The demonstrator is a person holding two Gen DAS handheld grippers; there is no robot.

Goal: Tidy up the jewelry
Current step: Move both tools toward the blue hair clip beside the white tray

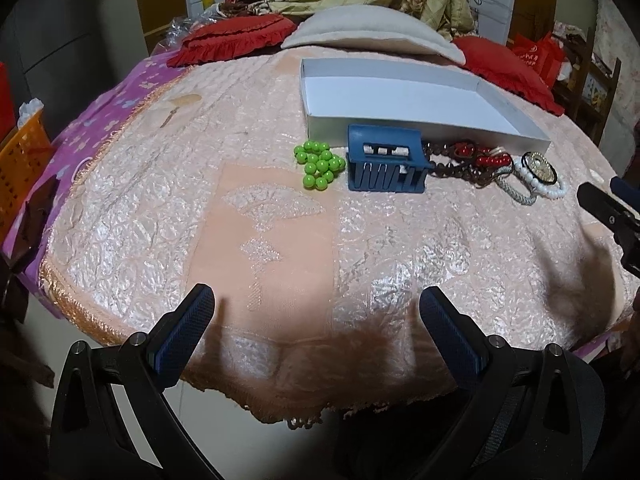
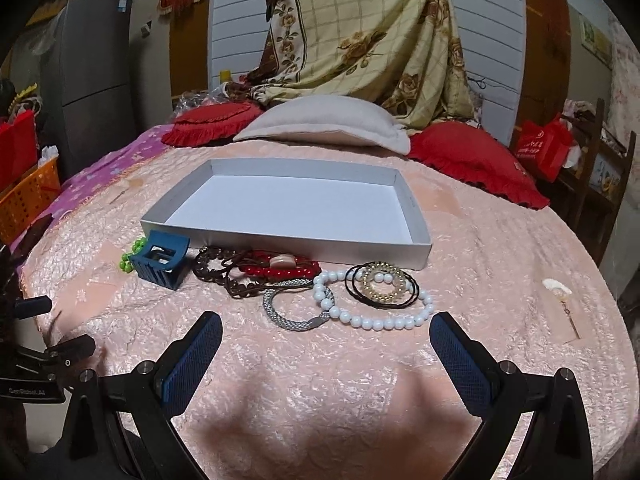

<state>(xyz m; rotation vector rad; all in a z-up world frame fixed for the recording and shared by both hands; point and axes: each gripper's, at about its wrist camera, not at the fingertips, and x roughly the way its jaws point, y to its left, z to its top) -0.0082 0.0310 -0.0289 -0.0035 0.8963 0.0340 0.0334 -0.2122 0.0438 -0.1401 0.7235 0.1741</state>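
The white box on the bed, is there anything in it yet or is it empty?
Empty. The white box shows only its bare floor in both views; the white bead bracelet and the other jewelry lie on the bedspread in front of it.

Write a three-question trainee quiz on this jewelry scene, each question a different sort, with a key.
1. True or false: the shallow white cardboard tray already holds a bracelet.
2. Which piece lies nearest the right tool?
A. the green round-bead bracelet
B. the white round-bead bracelet
C. the blue plastic claw hair clip
3. Fill in: the left tool is ____ and holds nothing.

Key: 1 false, the tray is bare inside; 2 B; 3 open.
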